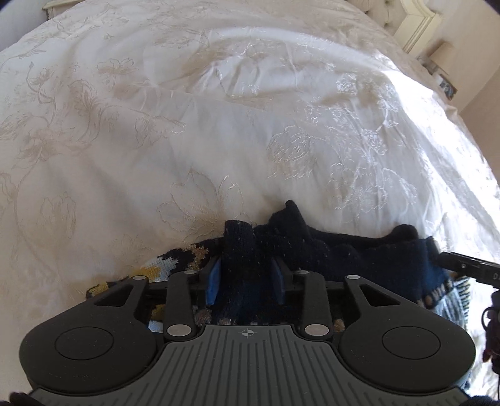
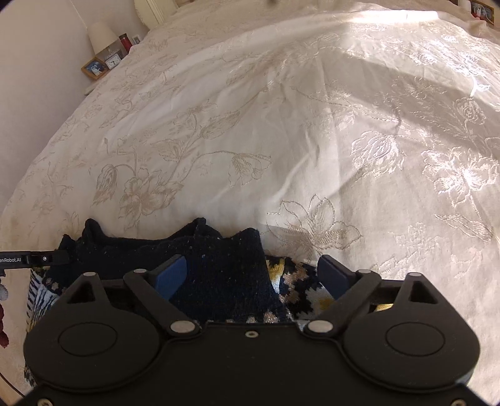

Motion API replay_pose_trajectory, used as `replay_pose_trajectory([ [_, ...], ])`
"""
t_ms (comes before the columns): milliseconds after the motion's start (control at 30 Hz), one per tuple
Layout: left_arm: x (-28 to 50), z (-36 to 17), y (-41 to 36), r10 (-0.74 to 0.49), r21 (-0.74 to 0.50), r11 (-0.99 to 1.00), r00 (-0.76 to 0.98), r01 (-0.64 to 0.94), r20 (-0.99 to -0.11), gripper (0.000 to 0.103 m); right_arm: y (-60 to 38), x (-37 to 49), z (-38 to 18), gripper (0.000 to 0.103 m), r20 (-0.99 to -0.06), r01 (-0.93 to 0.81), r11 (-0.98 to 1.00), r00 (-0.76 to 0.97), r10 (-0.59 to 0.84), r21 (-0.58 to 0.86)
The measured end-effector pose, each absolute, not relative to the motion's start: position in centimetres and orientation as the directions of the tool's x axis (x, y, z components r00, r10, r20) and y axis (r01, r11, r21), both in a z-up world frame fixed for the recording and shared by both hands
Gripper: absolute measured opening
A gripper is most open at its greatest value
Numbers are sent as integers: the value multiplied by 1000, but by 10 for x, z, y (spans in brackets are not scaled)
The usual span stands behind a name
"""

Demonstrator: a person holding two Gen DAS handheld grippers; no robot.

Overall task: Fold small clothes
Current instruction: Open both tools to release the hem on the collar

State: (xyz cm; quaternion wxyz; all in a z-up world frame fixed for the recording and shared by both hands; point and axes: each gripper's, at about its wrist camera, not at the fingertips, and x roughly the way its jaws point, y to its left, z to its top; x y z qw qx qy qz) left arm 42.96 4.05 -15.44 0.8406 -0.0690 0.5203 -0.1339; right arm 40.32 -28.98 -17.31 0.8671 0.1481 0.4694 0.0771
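Note:
A small dark navy knitted garment (image 1: 359, 253) with a white, yellow and gold patterned band lies bunched on the white bedspread (image 1: 218, 125). My left gripper (image 1: 246, 265) is shut on a raised fold of the navy knit, which fills the gap between its blue pads (image 1: 214, 278). In the right wrist view the same garment (image 2: 218, 250) lies under and between the wide-apart fingers of my right gripper (image 2: 251, 268), which is open. Each gripper's black tip shows at the edge of the other's view. The garment's near part is hidden by the gripper bodies.
The embroidered floral bedspread (image 2: 281, 125) stretches far ahead and to both sides. A bedside table with a lamp (image 2: 101, 34), a photo frame (image 2: 93, 68) and a small clock stands at the bed's edge. A padded headboard (image 1: 415, 22) is at the far end.

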Motion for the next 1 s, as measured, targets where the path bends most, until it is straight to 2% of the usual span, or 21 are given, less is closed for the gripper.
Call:
replay_pose_trajectory([
  [33,425,-148,43,-299,-256,954,433,156,-850,47,-291,398,-170,93,-788,12,944,553,269,331],
  [133,407,-128,47,-278,-227,960,473,164,-836,59,-295,380,-156,103,-775,32,938,573,266,346],
  [233,385,-116,50,-291,-243,957,470,161,-834,63,-293,359,-147,103,-766,45,930,583,272,364],
  [467,317,-117,45,-287,-236,956,406,173,-867,65,-271,306,-138,103,-787,50,934,555,269,355],
  [700,269,-136,40,-245,-187,965,368,185,-897,65,-240,264,-142,103,-827,-15,957,499,258,289],
  [833,260,-145,47,-174,-116,979,379,171,-909,65,-232,254,-159,103,-876,-40,979,441,196,199],
  [1000,262,-165,65,-80,-41,991,325,126,-942,65,-253,246,-187,103,-931,40,994,355,80,101],
])
